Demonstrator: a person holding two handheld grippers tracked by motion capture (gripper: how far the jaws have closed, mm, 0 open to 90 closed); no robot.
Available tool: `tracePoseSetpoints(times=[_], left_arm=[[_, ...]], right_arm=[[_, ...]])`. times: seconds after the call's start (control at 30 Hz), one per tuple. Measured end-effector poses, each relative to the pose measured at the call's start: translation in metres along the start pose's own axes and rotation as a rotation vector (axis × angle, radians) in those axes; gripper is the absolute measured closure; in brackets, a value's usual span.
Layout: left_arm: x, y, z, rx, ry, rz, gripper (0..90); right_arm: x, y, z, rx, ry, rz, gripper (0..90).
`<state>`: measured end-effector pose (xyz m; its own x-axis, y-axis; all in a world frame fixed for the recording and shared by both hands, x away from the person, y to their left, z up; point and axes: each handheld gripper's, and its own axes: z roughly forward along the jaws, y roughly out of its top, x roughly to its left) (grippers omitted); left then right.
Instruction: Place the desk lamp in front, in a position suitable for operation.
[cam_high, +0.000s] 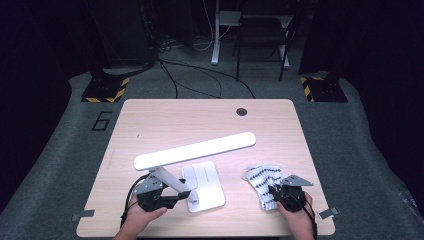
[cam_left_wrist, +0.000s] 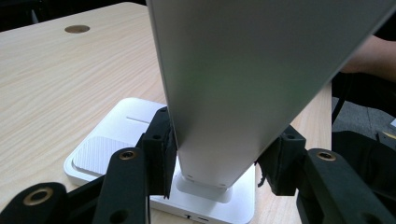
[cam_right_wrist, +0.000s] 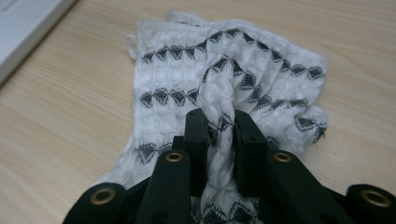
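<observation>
A white desk lamp stands at the front middle of the table, with a flat base (cam_high: 207, 177), a slanted arm (cam_high: 170, 179) and a long head bar (cam_high: 195, 150). My left gripper (cam_high: 177, 196) is shut on the arm just above the base. In the left gripper view its jaws press both sides of the arm (cam_left_wrist: 243, 84), and the base (cam_left_wrist: 116, 135) lies below. A white cloth with black zigzag bands (cam_high: 260, 177) lies crumpled at the front right. My right gripper (cam_high: 275, 192) is shut on a bunched fold of the cloth (cam_right_wrist: 187, 79), which is pinched between the jaws of that gripper (cam_right_wrist: 222, 140).
The wooden table (cam_high: 150, 120) has a round cable hole (cam_high: 242, 111) at the back right. A corner of the lamp base (cam_right_wrist: 23, 23) lies left of the cloth. Cables, a chair and yellow-black striped stands are on the floor beyond the table.
</observation>
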<state>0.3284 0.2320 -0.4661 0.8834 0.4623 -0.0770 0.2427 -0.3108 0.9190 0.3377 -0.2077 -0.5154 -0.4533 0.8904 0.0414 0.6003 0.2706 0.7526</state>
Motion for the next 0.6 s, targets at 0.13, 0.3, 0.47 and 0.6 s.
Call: tracePoseSetpoints(times=[0.13, 0.3, 0.47, 0.6], left_arm=[[0.000, 0.000, 0.001, -0.011, 0.000, -0.007, 52.8], [0.002, 0.000, -0.001, 0.006, -0.017, 0.004, 52.9], [0.000, 0.000, 0.000, -0.004, -0.012, -0.002, 52.9], [0.000, 0.000, 0.000, -0.004, -0.016, -0.001, 52.9]], right_arm=[[0.014, 0.007, -0.005, -0.041, 0.029, -0.032, 78.2], [0.036, 0.015, -0.011, -0.088, 0.095, -0.054, 78.3], [0.065, 0.026, -0.014, -0.145, 0.187, -0.076, 78.3], [0.093, 0.032, -0.006, -0.134, 0.249, -0.133, 78.3]])
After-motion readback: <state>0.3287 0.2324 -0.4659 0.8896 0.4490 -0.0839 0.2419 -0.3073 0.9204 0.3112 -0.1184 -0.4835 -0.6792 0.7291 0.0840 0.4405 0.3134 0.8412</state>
